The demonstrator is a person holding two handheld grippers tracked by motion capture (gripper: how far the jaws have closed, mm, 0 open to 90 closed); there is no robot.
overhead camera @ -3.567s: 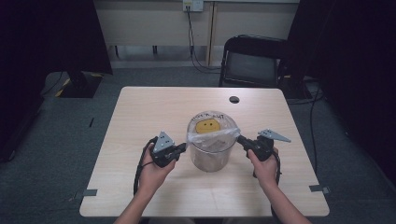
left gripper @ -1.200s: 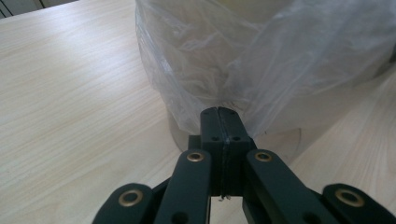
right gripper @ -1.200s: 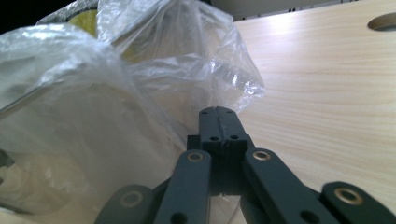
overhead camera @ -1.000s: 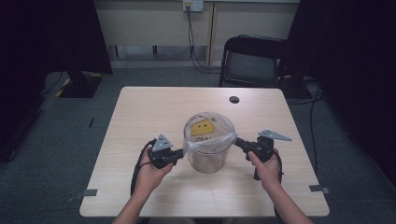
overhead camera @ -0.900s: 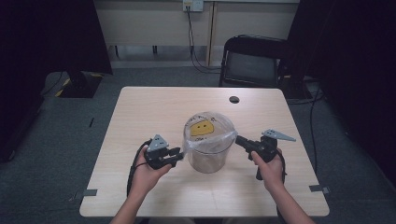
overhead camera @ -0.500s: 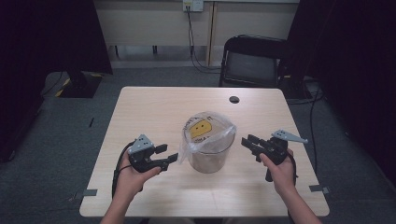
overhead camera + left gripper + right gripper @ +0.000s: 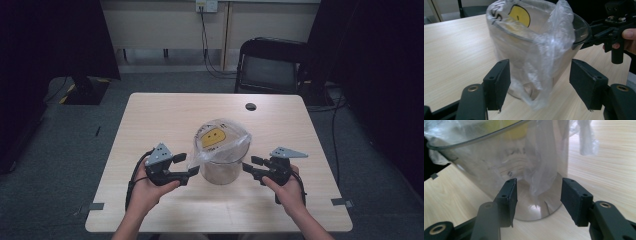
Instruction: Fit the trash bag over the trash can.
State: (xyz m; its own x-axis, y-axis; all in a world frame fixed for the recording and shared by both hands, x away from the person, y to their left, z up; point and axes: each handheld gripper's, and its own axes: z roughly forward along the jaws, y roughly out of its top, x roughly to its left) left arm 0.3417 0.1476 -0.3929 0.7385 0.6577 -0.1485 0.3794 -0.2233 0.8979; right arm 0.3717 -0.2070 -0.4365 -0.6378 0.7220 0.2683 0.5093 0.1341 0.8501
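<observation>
A clear round container [image 7: 220,167] stands at the middle of the wooden table [image 7: 165,115]. It is lined with a clear plastic bag [image 7: 217,137] that bears a yellow face print. The bag's edge is folded out over the rim, and loose folds [image 7: 544,62] hang down the outside. My left gripper [image 7: 187,165] is just left of the container, open, its jaws having just been opening, with a hanging fold ahead of the pads [image 7: 499,82] but not pressed. My right gripper [image 7: 252,165] is just right of it, open too, its jaws also having just been opening, facing the container's base [image 7: 534,207].
A small black disc [image 7: 250,106] lies near the table's far edge. A black folding chair [image 7: 272,65] stands behind the table, with cables on the floor by it. My right gripper [image 7: 614,32] and its hand show beyond the container in the left gripper view.
A second ago both grippers were shut at the bag's edge by the rim. Both have let go, opened, and drawn a little away from the container.
</observation>
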